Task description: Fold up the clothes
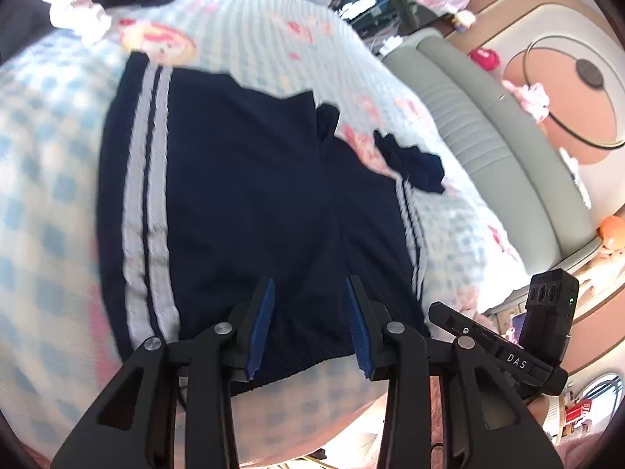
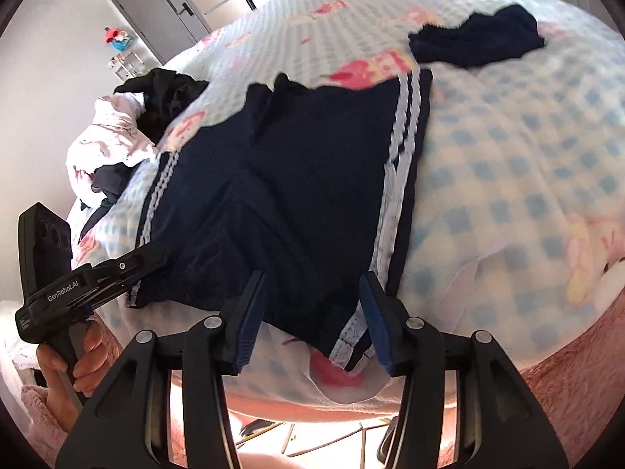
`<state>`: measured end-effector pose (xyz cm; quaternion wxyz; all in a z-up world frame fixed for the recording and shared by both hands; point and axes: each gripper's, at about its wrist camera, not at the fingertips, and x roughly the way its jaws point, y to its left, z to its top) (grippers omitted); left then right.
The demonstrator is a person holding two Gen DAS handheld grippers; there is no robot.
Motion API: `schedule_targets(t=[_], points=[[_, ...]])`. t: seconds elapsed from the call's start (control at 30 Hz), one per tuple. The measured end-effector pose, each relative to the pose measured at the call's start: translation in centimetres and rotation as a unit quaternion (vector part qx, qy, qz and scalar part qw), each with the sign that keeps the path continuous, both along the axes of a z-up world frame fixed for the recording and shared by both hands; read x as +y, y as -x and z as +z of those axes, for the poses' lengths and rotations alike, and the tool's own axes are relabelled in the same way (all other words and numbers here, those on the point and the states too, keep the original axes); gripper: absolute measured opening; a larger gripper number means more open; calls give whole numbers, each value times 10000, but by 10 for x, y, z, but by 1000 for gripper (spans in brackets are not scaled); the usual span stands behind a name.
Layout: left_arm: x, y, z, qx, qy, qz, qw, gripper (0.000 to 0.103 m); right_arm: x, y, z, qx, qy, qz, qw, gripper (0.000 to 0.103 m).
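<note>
Shorts (image 1: pixel 250 203) are lying flat on the bed (image 1: pixel 58 195); left gripper (image 1: pixel 308 324) and right gripper (image 2: pixel 312 320), jaws apart and empty, are needing even hem grips.

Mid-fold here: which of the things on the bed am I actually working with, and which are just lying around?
In the job:
- navy shorts with white stripes, spread flat
- left tongs and right tongs, both open at the near hem

Lying about:
- small dark garment beyond the shorts
- heap of clothes at the bed's edge
- checked blanket underneath
</note>
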<state>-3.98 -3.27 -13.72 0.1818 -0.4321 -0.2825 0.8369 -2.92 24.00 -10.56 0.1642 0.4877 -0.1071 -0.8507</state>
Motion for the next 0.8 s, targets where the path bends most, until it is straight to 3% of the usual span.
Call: schedule_targets(t=[0.07, 0.17, 0.27, 0.33, 0.4, 0.47, 0.5, 0.57, 0.67, 0.8], points=[[-9, -1, 4, 33, 284, 252, 9993, 40, 0, -3, 8, 205, -79, 22, 9998, 52], [-19, -6, 3, -145, 709, 606, 9955, 40, 0, 4, -3, -22, -37, -23, 10000, 52], [-36, -21, -5, -459, 958, 1240, 9866, 40, 2, 8, -15, -321, -71, -68, 9994, 52], [-49, -33, -10, -571, 590, 1468, 9858, 40, -3, 7, -11, -169, -172, -146, 9996, 52], [-45, -38, -3, -330, 546, 1340, 9889, 40, -12, 6, -2, 63, -293, -169, 9994, 52], [-18, -37, 11, 50, 1209, 907, 9885, 40, -26, 3, 7, 244, -270, 210, 9991, 52], [-3, -35, 17, 222, 1567, 675, 9851, 45, -34, 1, 10, 320, -254, 411, 9983, 52], [33, -25, 16, 346, 2433, 72, 9693, 48, -51, -5, 11, 276, -108, 1067, 9939, 52], [61, -14, 8, 271, 2581, -462, 9646, 48, -76, -15, 3, 165, -177, 1695, 9852, 51], [90, -10, 2, 280, 3000, -863, 9496, 48, -85, -10, -12, -110, -391, 1729, 9841, 51]])
